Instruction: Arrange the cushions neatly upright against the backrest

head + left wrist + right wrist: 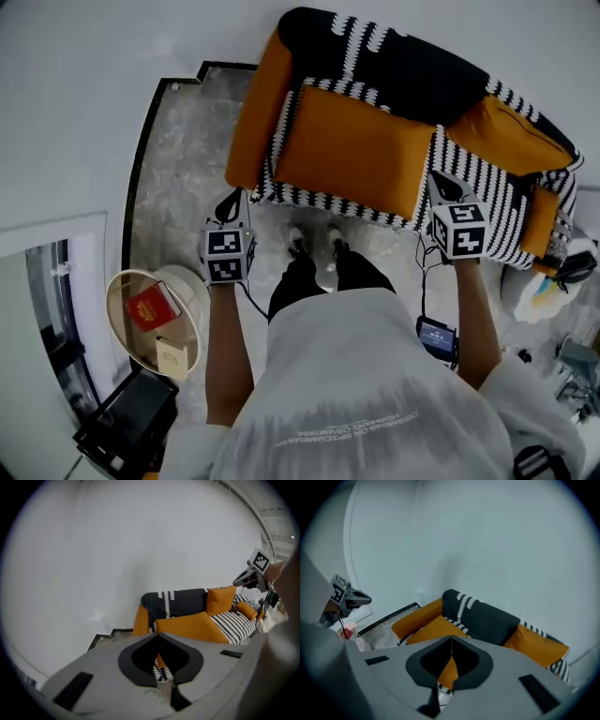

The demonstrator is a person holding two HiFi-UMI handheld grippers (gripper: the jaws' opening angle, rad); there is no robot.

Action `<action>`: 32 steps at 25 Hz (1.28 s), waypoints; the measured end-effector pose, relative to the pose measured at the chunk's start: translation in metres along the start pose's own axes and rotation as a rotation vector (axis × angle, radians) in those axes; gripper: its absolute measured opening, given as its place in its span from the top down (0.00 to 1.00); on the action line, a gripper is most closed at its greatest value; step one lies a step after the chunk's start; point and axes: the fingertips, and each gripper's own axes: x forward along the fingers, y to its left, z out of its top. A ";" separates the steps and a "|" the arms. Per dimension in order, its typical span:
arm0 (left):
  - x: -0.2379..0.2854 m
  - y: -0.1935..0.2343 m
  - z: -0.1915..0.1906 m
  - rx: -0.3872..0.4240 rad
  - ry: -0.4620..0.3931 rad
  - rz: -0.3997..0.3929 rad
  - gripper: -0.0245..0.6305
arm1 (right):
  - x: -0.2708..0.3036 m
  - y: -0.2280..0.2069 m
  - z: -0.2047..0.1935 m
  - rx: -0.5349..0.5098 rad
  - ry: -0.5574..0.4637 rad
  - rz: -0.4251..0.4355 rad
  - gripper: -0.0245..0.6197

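The sofa has a black backrest (pixel 394 66) and a striped black-and-white cover (pixel 497 192). A large orange cushion (pixel 356 155) lies flat on the seat at the left. A smaller orange cushion (pixel 511 131) leans on the backrest further right, also seen in the left gripper view (pixel 220 599) and the right gripper view (pixel 539 651). Another orange cushion (pixel 539 220) sits by the right arm. My left gripper (pixel 230 199) hovers shut and empty before the sofa's left front corner. My right gripper (pixel 448 186), shut and empty too, is over the striped seat's front edge.
A round pale side table (pixel 187 291) holding a red item (pixel 150 309) stands at my left, with a black box (pixel 127 422) below it. The person's feet (pixel 314 246) stand close to the sofa front. White clutter (pixel 553 281) lies at the right. A white wall runs behind the sofa.
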 end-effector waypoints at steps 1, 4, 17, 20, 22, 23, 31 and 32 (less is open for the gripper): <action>0.010 0.001 -0.002 0.025 0.013 -0.028 0.93 | 0.001 0.000 -0.001 0.041 0.006 -0.011 0.96; 0.033 0.000 -0.010 0.081 0.052 -0.112 0.93 | 0.001 0.003 -0.011 0.139 0.014 -0.043 0.96; 0.117 0.004 -0.070 0.131 0.216 -0.230 0.90 | 0.014 -0.008 -0.133 0.292 0.167 -0.128 0.95; 0.137 -0.003 -0.091 0.109 0.264 -0.240 0.87 | 0.030 -0.016 -0.165 0.275 0.215 -0.129 0.95; 0.150 -0.010 -0.107 0.095 0.298 -0.244 0.87 | 0.043 -0.018 -0.187 0.283 0.242 -0.114 0.92; 0.158 -0.014 -0.114 0.090 0.312 -0.246 0.86 | 0.051 -0.019 -0.197 0.293 0.246 -0.102 0.89; 0.217 -0.040 -0.172 0.160 0.433 -0.280 0.75 | 0.127 -0.014 -0.270 0.242 0.344 -0.005 0.78; 0.224 -0.041 -0.179 0.170 0.446 -0.281 0.73 | 0.135 -0.015 -0.281 0.227 0.362 -0.005 0.78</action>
